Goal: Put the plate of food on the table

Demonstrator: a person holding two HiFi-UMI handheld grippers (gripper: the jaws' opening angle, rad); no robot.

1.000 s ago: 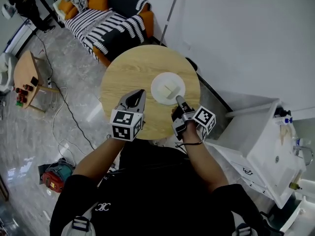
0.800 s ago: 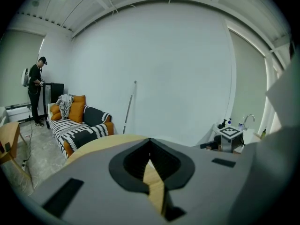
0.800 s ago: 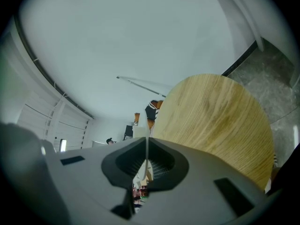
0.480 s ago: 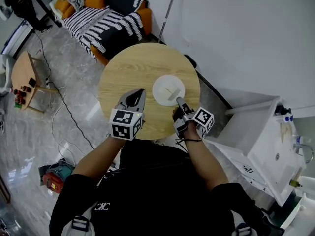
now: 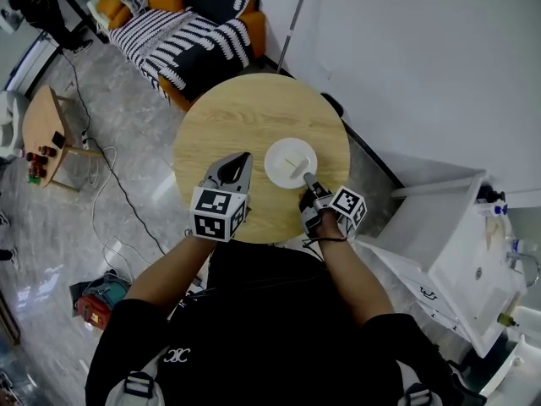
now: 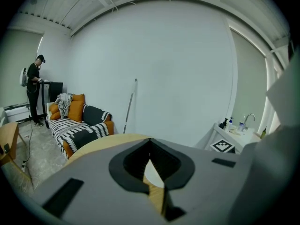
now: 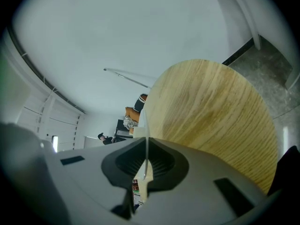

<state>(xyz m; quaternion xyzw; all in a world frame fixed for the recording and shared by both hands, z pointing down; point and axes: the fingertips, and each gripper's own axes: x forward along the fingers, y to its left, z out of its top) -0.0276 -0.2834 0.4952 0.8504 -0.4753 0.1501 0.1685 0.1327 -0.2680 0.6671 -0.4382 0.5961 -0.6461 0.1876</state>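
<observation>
One level plate (image 5: 282, 168) in right tongs (image 5: 308, 178)

The right tool (image 5: 308, 178) brings the plate (image 5: 291, 162) slightly nearer the person's side of the bench (image 5: 224, 121), and lower.

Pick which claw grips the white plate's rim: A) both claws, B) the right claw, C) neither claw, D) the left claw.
B: in the right gripper view the thin rim of the plate stands pinched in the right claw, while the head view shows the left claw shut and apart from the plate, over the table.
</observation>
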